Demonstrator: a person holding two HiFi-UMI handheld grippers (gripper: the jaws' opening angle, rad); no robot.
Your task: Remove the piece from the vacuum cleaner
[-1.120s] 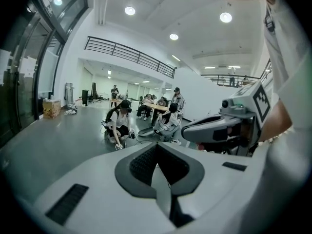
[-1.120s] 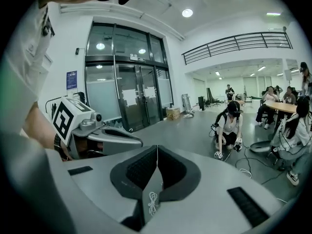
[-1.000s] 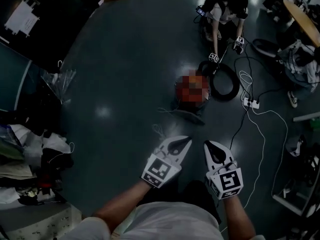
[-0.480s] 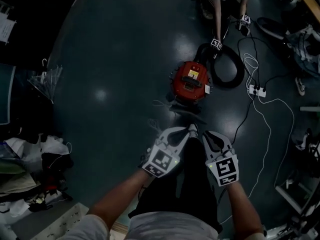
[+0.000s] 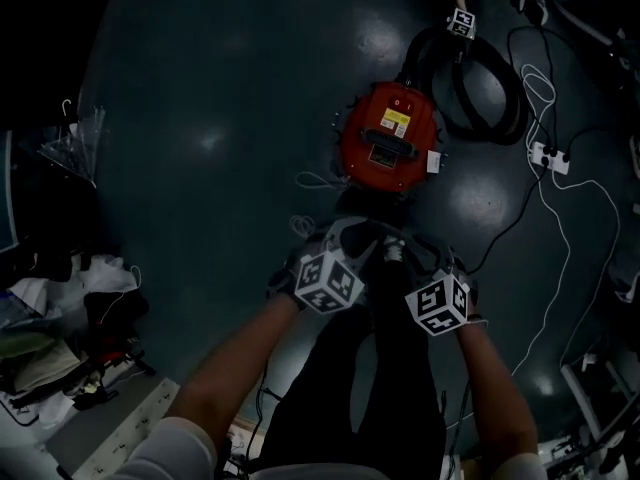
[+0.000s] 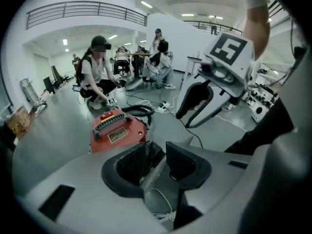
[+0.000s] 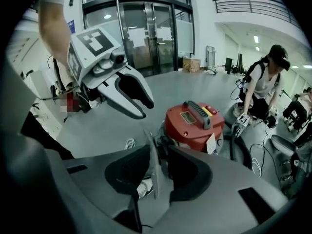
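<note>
Left claw (image 6: 157, 152), freshly apart; glossy floor (image 6: 58, 130)

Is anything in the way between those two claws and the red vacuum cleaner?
Nothing visible blocks them. The left gripper and right gripper, jaws just opened with nothing between them, face the red vacuum cleaner across the floor. A thin white cord lies on the floor just left of that path.

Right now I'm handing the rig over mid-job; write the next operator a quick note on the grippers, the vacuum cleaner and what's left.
Left gripper: fingers have just been opening, nothing between them.
Right gripper: the same, open and empty.
Red vacuum cleaner stands on the floor just ahead of both, untouched; black hose coiled beside it.
Done: nothing removed yet.
To do: grip the piece and pull it off.
</note>
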